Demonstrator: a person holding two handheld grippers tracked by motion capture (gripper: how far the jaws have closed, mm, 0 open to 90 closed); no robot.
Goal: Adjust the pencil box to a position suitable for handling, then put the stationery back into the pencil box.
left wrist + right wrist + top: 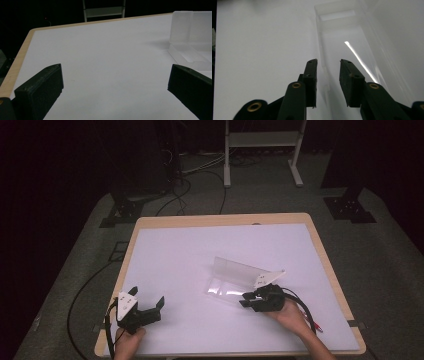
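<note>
Resting on the white table in the high view, left gripper spread wide and empty, right gripper at a clear open box, left gripper view, box well ahead right, right gripper view, jaws partly apart astride its near wall, not clamped.

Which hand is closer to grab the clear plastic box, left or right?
Probably the right. The right gripper sits at the clear box, jaws partly open astride its near wall. The left gripper is wide open, off toward the table's near-left corner.
</note>
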